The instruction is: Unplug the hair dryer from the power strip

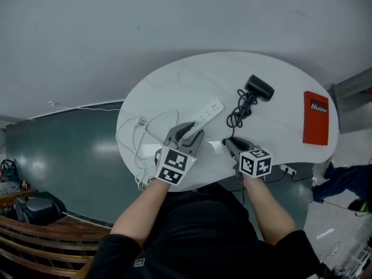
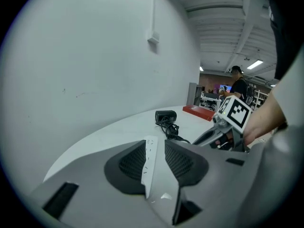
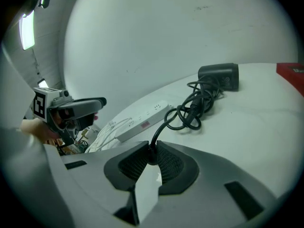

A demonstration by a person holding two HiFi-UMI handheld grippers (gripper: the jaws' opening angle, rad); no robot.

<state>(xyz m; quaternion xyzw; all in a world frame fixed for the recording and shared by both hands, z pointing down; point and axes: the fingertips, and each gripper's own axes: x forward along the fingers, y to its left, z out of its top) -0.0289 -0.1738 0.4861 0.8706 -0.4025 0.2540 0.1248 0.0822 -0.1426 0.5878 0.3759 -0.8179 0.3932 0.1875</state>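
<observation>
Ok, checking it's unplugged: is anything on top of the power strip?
Nothing shows plugged into the strip: its visible top is bare. The right gripper holds the cord clear of it. In the head view the left gripper covers the strip's near end.

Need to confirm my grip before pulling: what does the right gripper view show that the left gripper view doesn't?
Only the right gripper view: the right gripper shut on the black cord, the white cable, and the left gripper from outside.
Only the left gripper view: the left gripper's jaws apart with the strip seen through the gap, the right gripper from outside, and a person far behind.
Both: the strip, the hair dryer, the coiled cord, the red booklet and the table.
</observation>
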